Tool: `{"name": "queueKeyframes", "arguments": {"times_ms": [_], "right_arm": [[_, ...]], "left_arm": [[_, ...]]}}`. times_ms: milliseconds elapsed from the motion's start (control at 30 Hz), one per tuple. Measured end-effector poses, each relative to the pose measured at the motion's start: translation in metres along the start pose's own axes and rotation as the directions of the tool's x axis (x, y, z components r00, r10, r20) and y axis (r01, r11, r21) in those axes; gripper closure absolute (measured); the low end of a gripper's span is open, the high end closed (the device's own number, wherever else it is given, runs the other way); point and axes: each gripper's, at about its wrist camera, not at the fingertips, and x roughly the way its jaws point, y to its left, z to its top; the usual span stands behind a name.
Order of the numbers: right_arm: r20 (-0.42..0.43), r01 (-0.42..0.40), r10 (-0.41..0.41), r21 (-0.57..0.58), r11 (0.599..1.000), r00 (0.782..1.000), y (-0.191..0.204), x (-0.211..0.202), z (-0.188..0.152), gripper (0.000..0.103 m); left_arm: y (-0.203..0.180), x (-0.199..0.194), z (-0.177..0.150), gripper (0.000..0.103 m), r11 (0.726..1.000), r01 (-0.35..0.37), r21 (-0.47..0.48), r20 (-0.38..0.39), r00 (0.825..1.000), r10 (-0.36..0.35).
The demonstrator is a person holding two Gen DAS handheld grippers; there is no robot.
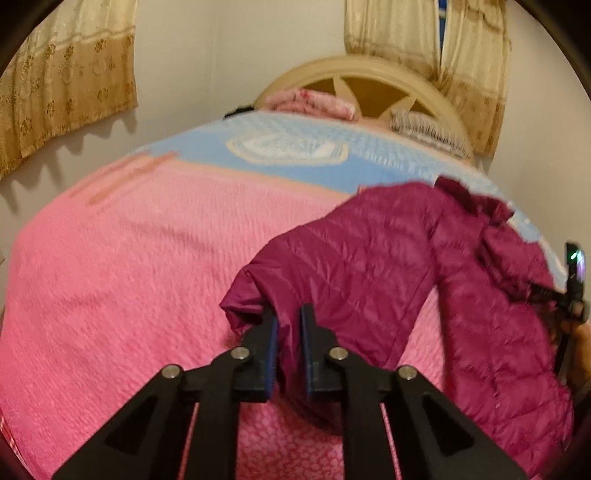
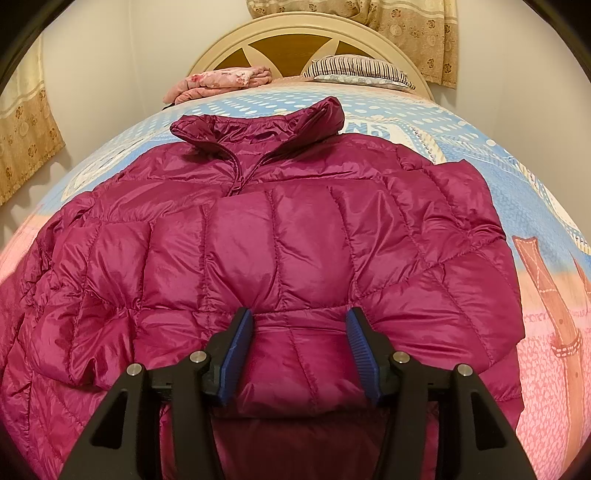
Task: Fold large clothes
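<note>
A magenta quilted puffer jacket [image 2: 295,240] lies front up on the bed, its collar [image 2: 258,125] toward the headboard. One sleeve is folded across the chest. My right gripper [image 2: 299,325] stands half wide, its blue pads pressing both sides of that sleeve's puffy end. In the left wrist view the jacket [image 1: 388,258] lies to the right, and its other sleeve [image 1: 258,288] stretches out toward me. My left gripper [image 1: 288,325] is shut on that sleeve near the cuff, with fabric pinched between the pads.
The bed has a pink and blue patterned cover [image 1: 110,277] with open room left of the jacket. At the headboard [image 2: 295,33] lie a striped pillow [image 2: 358,70] and a folded pink blanket [image 2: 221,83]. Curtains [image 1: 66,85] hang on the wall left of the bed.
</note>
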Motion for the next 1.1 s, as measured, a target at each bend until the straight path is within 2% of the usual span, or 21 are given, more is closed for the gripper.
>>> {"name": "queueKeyframes", "arguments": {"times_ms": [233, 367, 567, 667, 800, 900, 1000, 1067, 1100], "right_arm": [[0.0, -0.001, 0.001, 0.001, 1.0, 1.0, 0.0, 0.0, 0.0, 0.047], [0.0, -0.004, 0.004, 0.003, 1.0, 1.0, 0.0, 0.0, 0.001, 0.046], [0.001, -0.004, 0.004, 0.005, 1.0, 1.0, 0.0, -0.001, 0.0, 0.045], [0.002, -0.005, 0.004, 0.005, 1.0, 1.0, 0.0, 0.0, 0.0, 0.045], [0.002, -0.008, 0.008, 0.008, 1.0, 1.0, 0.0, 0.0, 0.001, 0.045], [0.005, -0.02, 0.02, 0.019, 1.0, 1.0, -0.001, 0.0, 0.001, 0.044], [0.01, -0.036, 0.036, 0.032, 0.999, 0.999, -0.003, -0.001, 0.001, 0.044], [0.012, -0.045, 0.044, 0.037, 0.998, 0.999, -0.004, -0.001, 0.001, 0.042], [0.013, -0.048, 0.047, 0.038, 0.998, 0.999, -0.003, -0.001, 0.001, 0.042]], "left_arm": [[0.007, -0.026, 0.043, 0.093, 0.999, -0.029, 0.019, 0.124, 0.992, 0.026], [-0.007, -0.028, 0.07, 0.095, 0.998, -0.024, 0.058, 0.172, 0.985, 0.014], [-0.048, -0.05, 0.106, 0.096, 0.987, 0.028, 0.156, 0.262, 0.962, -0.069], [-0.079, -0.058, 0.118, 0.097, 0.974, 0.073, 0.216, 0.293, 0.946, -0.136], [-0.124, -0.055, 0.125, 0.097, 0.947, 0.128, 0.296, 0.288, 0.933, -0.216], [-0.139, -0.051, 0.126, 0.095, 0.94, 0.144, 0.309, 0.27, 0.935, -0.231], [-0.132, -0.045, 0.121, 0.068, 0.949, 0.082, 0.303, 0.253, 0.954, -0.163], [-0.119, -0.045, 0.114, 0.011, 0.963, 0.046, 0.267, 0.246, 0.963, -0.114], [-0.106, -0.045, 0.107, 0.003, 0.973, 0.005, 0.232, 0.253, 0.965, -0.065]]}}
